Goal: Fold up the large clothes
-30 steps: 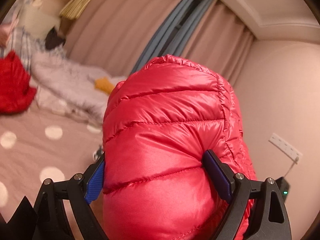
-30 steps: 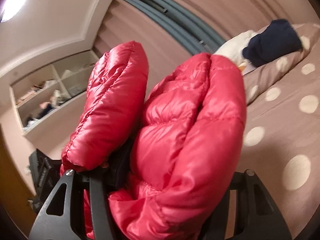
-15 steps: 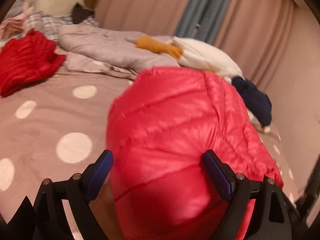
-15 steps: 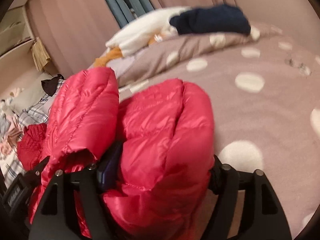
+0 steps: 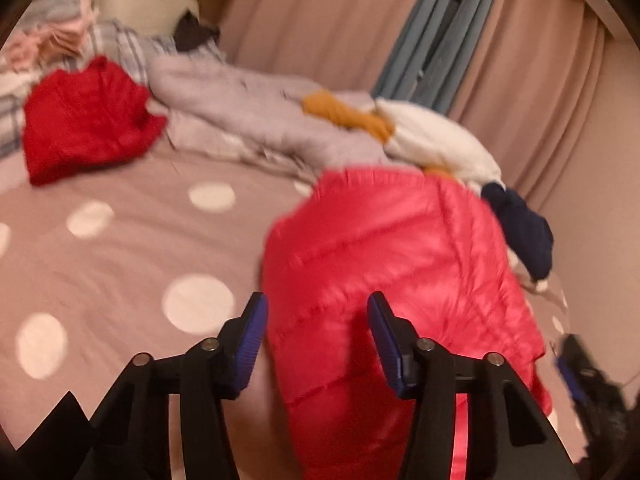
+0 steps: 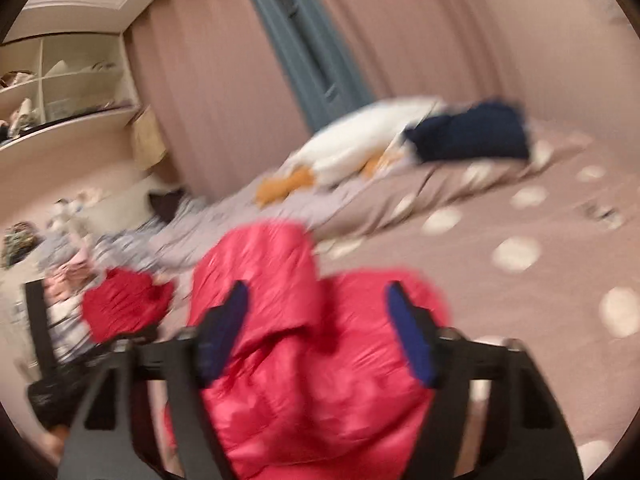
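A shiny red puffer jacket (image 5: 400,280) lies bunched on the polka-dot bedspread (image 5: 120,248). My left gripper (image 5: 316,328) is open, its blue pads apart over the jacket's near left edge, with the left pad clear of the fabric. In the right wrist view the jacket (image 6: 304,360) lies folded in a lump under my right gripper (image 6: 320,332), which is open with its pads wide apart above it. The right wrist view is blurred.
A folded red garment (image 5: 88,120) lies at the far left of the bed. A grey quilt (image 5: 248,116), a mustard item (image 5: 344,114), a white garment (image 5: 436,140) and a navy garment (image 5: 520,228) lie along the back. Shelves (image 6: 60,92) stand left.
Both grippers have let go of the jacket and opened. The jacket has come down from in the air onto the bedspread. Both cameras have tilted down toward the bed.
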Demonstrator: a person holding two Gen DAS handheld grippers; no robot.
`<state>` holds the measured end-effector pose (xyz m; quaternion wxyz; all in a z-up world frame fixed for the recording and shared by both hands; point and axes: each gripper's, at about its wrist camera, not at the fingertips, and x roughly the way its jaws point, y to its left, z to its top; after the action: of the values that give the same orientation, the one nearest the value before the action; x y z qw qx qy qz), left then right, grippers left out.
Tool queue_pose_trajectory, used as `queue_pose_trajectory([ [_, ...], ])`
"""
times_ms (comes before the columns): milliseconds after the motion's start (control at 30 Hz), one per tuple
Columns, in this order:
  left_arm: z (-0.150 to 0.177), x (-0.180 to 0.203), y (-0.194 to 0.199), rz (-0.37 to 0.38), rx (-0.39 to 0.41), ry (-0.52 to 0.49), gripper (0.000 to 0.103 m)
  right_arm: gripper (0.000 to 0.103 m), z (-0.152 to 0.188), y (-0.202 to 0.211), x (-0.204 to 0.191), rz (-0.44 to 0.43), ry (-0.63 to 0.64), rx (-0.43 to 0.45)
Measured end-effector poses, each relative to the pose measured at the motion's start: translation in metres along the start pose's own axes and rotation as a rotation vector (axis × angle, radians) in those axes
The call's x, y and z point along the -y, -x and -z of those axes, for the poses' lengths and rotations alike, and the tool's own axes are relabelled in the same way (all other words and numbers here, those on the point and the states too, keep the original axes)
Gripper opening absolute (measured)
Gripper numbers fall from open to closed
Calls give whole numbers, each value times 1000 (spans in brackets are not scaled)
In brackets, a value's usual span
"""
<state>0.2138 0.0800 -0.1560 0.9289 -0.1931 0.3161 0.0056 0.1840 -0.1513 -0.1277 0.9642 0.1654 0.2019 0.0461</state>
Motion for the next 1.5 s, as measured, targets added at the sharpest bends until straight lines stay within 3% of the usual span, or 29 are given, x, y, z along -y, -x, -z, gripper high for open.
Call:
queue_pose_trajectory([
  [33, 5, 2, -11, -1, -26, -12, 50, 36, 4, -14, 0, 27, -1, -45],
  [67, 12, 5, -20, -6, -39, -34, 50, 31, 12, -36, 5, 83, -7, -125],
  [133, 24, 12, -33, -17, -51, -78, 59, 33, 28, -71, 18, 174, -7, -243],
  [200, 29, 22, -34, -58, -57, -109, 59, 33, 40, -90, 30, 224, 27, -271],
  [433, 20, 25, -14, -112, -76, -87, 59, 34, 30, -66, 38, 204, -61, -303],
  [567, 9, 33, 24, -119, -42, -84, 59, 38, 12, -20, 25, 154, -61, -214],
  [733, 5, 51, 98, -160, 125, -160, 59, 48, 0, 55, 13, 136, -52, -74],
  [800, 8, 56, 130, -209, 197, -195, 59, 51, -3, 77, 10, 120, -54, -34],
  [900, 6, 57, 161, -212, 240, -216, 61, 55, -6, 105, 6, 107, -37, 23],
  [967, 5, 53, 184, -174, 294, -185, 87, 63, -5, 119, 3, 116, -14, 56],
  [1067, 5, 43, 212, -105, 392, -118, 102, 80, -2, 140, -4, 115, 3, 116],
  [1200, 3, 38, 230, -91, 460, -83, 102, 103, 0, 154, -12, 100, 29, 149],
  [1367, 2, 39, 229, -164, 487, -102, 102, 103, 2, 163, -26, 138, 74, 223],
  [1500, 3, 37, 231, -100, 484, -75, 102, 103, 3, 161, -34, 142, 101, 222],
])
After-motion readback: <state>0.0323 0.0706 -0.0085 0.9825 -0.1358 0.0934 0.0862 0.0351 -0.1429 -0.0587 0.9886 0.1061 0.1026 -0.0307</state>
